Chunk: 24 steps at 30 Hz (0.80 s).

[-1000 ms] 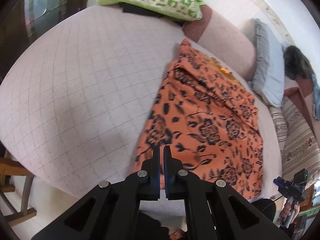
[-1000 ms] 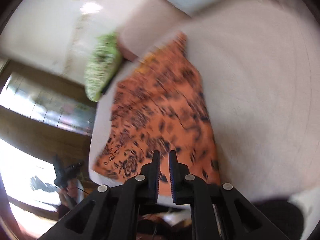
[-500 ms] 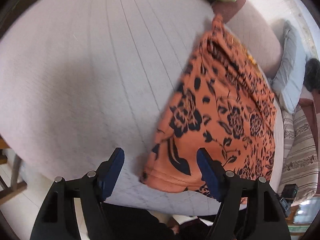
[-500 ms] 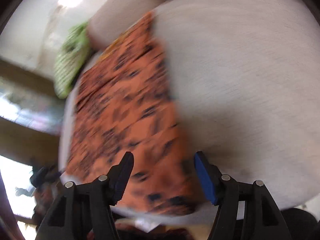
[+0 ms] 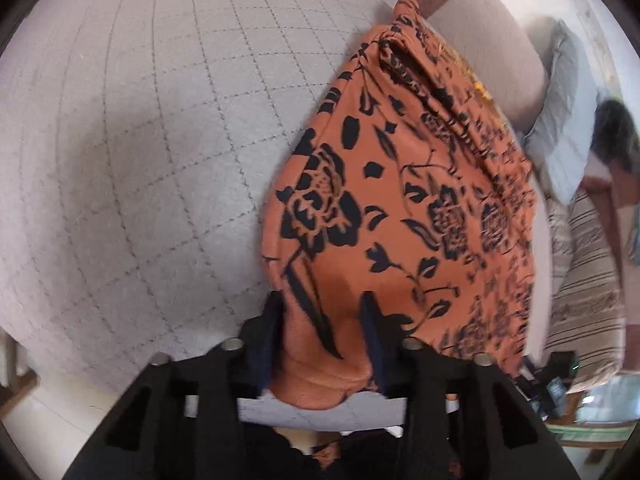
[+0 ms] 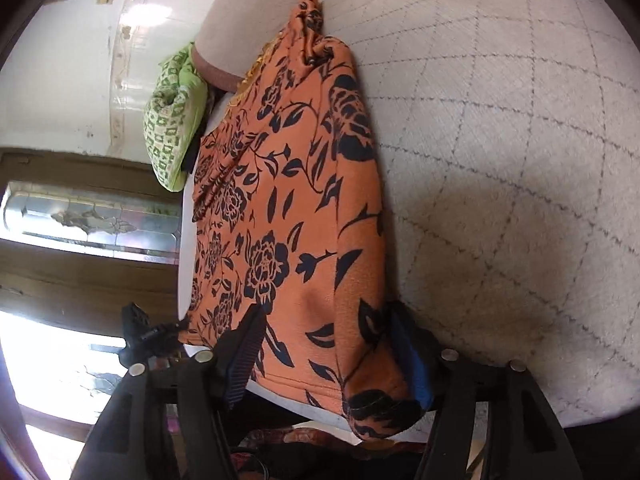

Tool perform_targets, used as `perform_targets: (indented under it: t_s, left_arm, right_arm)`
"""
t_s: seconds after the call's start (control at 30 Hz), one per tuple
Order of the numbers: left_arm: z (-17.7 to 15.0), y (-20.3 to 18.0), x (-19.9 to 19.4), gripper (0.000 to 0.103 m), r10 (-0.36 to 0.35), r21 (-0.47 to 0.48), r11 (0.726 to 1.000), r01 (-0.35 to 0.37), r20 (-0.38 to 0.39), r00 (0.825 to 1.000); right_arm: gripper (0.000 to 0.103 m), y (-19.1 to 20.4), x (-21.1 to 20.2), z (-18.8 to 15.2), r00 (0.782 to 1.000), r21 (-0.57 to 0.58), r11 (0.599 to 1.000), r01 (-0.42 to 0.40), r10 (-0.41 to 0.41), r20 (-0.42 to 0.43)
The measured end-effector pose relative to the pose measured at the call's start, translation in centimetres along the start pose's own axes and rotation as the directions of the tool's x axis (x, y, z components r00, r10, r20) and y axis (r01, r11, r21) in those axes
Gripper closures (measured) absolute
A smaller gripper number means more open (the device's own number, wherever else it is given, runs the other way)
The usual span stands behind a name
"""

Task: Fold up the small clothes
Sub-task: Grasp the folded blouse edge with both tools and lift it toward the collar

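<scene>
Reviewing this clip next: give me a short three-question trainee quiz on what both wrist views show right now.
1. True or false: the orange floral garment lies on a quilted bed cover.
2. What sits between the left gripper fingers? A) a garment corner B) a pillow C) nothing
3. Fill in: the pillow seen from the right gripper is patterned ____ and white.

Key: 1 true; 2 A; 3 green. Left jaws are closing, right jaws opening, garment between both.
</scene>
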State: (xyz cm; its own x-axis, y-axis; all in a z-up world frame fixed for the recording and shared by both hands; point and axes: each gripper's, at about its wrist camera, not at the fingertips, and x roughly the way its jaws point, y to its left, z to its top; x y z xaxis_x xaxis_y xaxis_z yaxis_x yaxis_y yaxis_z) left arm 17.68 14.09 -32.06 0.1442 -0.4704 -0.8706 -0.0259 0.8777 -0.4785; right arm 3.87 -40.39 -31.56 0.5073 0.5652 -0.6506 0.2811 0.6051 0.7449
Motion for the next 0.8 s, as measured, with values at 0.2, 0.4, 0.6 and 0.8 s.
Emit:
perform_targets:
  t_s: [0.2,0.4,0.6,0.8]
  left_arm:
    - [0.1,-0.9,0.2,0.094,0.055,0.022,0.998,-0.056,0.027,0.998]
    - [0.5,-1.1,-2.0,0.095,-0.031,0.01,0.999,0.03,0.105,0.994]
    - [1.9,-2.1,-6.3,0.095,-0.155,0.021,0.988,0.154,0.206,0.966]
    - [0.3,-3.2,-10.0,0.095,-0.179,0.096,0.983,0.159,0.267,0.947]
  right_arm:
    - [0.093,2.1,0.7,-0.8,0.986,-0.101,0.982,0.162,-0.164,-0.012]
    - [0.095,4.9,-2.0,-0.4,0.999,-0.112,0.994,-0.007,0.012,0.048]
    - [0.095,8.3,-5.9,1.5,0.976,-0.156,0.976,-0.15,0.171,0.133]
    - [0.095,9.4,-8.4,1.7,0.945,-0.179,0.954,-0.242,0.273,0.179]
